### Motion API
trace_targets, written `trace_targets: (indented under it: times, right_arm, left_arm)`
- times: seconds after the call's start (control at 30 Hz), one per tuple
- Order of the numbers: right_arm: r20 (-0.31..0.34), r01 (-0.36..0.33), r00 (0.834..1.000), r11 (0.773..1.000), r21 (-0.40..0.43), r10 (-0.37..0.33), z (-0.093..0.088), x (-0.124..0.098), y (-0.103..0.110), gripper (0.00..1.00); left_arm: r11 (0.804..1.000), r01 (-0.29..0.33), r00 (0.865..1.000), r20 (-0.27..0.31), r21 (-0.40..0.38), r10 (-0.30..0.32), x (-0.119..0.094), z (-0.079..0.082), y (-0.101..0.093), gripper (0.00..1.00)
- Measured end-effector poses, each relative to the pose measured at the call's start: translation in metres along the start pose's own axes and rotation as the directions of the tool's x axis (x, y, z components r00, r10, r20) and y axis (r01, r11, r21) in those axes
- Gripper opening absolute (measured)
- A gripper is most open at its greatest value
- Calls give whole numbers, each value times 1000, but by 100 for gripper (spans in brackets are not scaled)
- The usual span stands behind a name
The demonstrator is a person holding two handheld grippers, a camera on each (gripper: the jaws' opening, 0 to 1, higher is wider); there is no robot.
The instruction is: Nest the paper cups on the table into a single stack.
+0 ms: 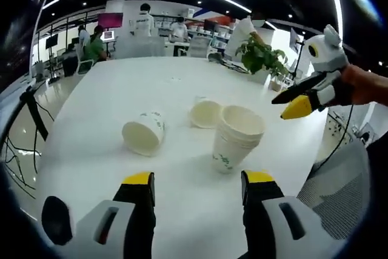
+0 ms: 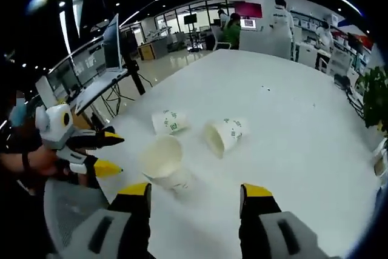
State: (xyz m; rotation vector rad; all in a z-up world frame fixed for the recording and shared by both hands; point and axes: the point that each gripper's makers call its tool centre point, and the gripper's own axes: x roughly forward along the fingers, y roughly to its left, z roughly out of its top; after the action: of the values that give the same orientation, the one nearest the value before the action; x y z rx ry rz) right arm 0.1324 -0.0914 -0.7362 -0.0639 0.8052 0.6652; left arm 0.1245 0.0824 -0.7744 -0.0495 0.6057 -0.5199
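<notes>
On the white worktop [image 1: 121,89] the nesting is partly done, by my reading: an upright stack of paper cups [image 1: 235,139] stands near the left claw [image 1: 197,186], its layered rims suggesting several cups already pushed together, while two cups remain loose. One fallen cup [image 1: 145,133] lies on its side to the left of the stack, mouth turned toward the camera, and a second fallen cup [image 1: 205,113] lies just behind the stack on its far left, close to it though I cannot tell if they touch. Both would need to be picked up and dropped into the stack before the job is complete. The left claw hangs low over the near edge with its yellow-tipped jaws spread wide and nothing between them. The right claw [image 2: 197,191], seen in its own view, is likewise gaping and empty, looking at the same stack from the opposite side; in the left gripper view it hovers to the right, above the worktop and well clear of the cups. The surface is smooth, glossy and otherwise bare where the cups sit. Beyond it lies a large open office with strip lighting on a dark ceiling, a potted plant [image 1: 262,57] at the far right edge, desks with monitors, and several people [image 1: 144,21] standing in the distance.
</notes>
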Motion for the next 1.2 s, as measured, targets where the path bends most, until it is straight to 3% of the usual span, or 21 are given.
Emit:
trace_targets:
  times: [0.13,0.33,0.47,0.63,0.77,1.13,1.2]
  right_arm:
    - [51,5,999,999,-38,-3,-2,-8,8,61]
    - [96,14,995,993,-118,-3,-7,-23,14,68]
    - [83,8,997,992,-126,2,-12,-24,19,71]
    - [64,9,998,991,-132,-1,-21,-26,24,74]
    - [49,8,999,992,-123,-2,-28,-27,28,78]
    - [42,29,999,997,-68,-26,-40,-34,31,81]
    - [40,29,999,998,-62,-26,-42,-36,31,81]
  left_arm:
    - [998,-15,1000,19,-55,16,10,9,12,56]
    - [999,-32,999,11,-19,32,34,17,23,56]
    - [999,-37,999,13,-39,37,48,23,33,56]
    - [999,-28,1000,-9,-46,28,60,21,32,56]
    - [998,-30,999,-28,-57,29,71,14,41,55]
    - [996,-19,1000,-27,-92,16,96,23,58,55]
    - [997,-7,999,-34,-83,4,98,24,53,54]
